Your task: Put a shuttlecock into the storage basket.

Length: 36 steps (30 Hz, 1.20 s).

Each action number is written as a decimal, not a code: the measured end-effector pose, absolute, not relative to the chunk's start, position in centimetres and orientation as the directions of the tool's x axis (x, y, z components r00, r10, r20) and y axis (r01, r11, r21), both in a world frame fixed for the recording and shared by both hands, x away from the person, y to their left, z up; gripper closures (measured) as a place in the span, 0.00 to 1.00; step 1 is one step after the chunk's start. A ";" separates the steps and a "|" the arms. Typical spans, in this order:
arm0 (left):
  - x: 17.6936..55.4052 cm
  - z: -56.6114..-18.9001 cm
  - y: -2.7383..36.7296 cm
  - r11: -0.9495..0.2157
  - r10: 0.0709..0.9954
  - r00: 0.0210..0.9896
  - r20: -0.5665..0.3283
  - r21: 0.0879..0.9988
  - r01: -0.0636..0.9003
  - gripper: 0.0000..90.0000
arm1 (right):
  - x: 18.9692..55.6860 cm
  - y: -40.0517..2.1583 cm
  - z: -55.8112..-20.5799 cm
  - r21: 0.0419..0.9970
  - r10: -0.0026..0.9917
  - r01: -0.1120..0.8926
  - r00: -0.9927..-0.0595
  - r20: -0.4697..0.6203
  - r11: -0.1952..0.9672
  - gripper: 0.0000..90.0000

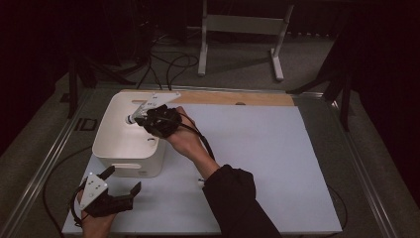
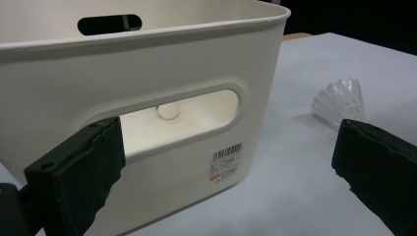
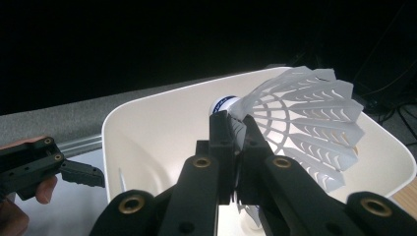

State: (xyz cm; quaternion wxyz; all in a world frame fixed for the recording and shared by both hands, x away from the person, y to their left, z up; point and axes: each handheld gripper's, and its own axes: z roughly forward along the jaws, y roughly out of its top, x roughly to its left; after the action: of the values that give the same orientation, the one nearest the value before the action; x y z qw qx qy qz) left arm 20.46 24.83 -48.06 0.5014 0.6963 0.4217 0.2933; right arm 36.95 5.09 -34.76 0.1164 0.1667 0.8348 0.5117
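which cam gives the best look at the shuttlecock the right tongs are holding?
Right gripper view: the held shuttlecock sits close up, its white skirt fanned out and pinched by the right tongs over the white bin. The high view shows it small at the tongs. The left gripper view shows the bin's handle slot and another shuttlecock on the table.

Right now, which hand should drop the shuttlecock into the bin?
Right. The right gripper is shut on the shuttlecock above the white bin; the left gripper is open outside it.

Dim, dark-edged high view; overhead light glares inside the white bin; near claws softly blurred.
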 end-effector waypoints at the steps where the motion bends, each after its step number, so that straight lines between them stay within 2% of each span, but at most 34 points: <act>1: 20.5 -48.1 24.8 -0.142 0.881 0.472 -0.014 0.945 0.293 0.00 | 36.9 5.1 -34.8 0.894 0.395 0.160 -0.919 -0.020 0.418 0.97; 2: 20.5 -48.1 24.8 -0.142 0.881 0.472 -0.014 0.945 0.293 0.00 | 36.9 5.1 -34.8 0.894 0.395 0.160 -0.919 -0.020 0.418 0.97; 3: 20.4 -48.1 24.8 -0.141 0.881 0.472 -0.014 0.946 0.293 0.00 | 37.0 5.2 -34.8 0.895 0.379 0.159 -0.925 -0.011 0.416 0.83; 4: 20.4 -48.1 24.8 -0.141 0.881 0.472 -0.014 0.946 0.293 0.00 | 37.0 5.2 -34.8 0.895 0.379 0.159 -0.925 -0.011 0.416 0.83; 5: 20.4 -48.1 24.8 -0.140 0.881 0.472 -0.016 0.946 0.293 0.00 | 37.1 5.3 -34.9 0.893 0.346 0.166 -0.938 0.012 0.418 0.55; 7: 20.5 -48.1 24.8 -0.139 0.881 0.472 -0.017 0.946 0.293 0.00 | 37.2 5.3 -35.0 0.886 0.360 0.188 -0.933 0.026 0.424 0.39; 9: 20.4 -48.1 24.8 -0.139 0.881 0.472 -0.017 0.946 0.293 0.00 | 37.2 5.3 -35.0 0.886 0.360 0.188 -0.933 0.026 0.424 0.39; 10: 20.4 -48.1 24.8 -0.141 0.881 0.472 -0.014 0.946 0.293 0.00 | 37.3 5.2 -35.1 0.886 0.365 0.193 -0.930 0.029 0.423 0.36; 11: 20.5 -48.1 24.8 -0.143 0.881 0.472 -0.013 0.946 0.292 0.00 | 37.5 4.9 -35.1 0.886 0.401 0.217 -0.915 0.039 0.410 0.22; 17: 20.5 -48.1 24.8 -0.144 0.881 0.474 -0.012 0.946 0.292 0.00 | 37.8 4.2 -35.1 0.883 0.430 0.234 -0.902 0.041 0.407 0.15; 36: 20.5 -48.1 24.7 -0.148 0.881 0.474 -0.009 0.944 0.293 0.00 | 37.9 2.4 -35.2 0.892 0.469 0.239 -0.883 0.036 0.383 0.11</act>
State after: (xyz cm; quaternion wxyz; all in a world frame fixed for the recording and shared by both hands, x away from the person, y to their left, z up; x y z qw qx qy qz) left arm 20.47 24.74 -48.08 0.4992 0.6983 0.4204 0.2941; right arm 37.86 2.40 -35.16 0.1120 0.2148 0.8238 0.5124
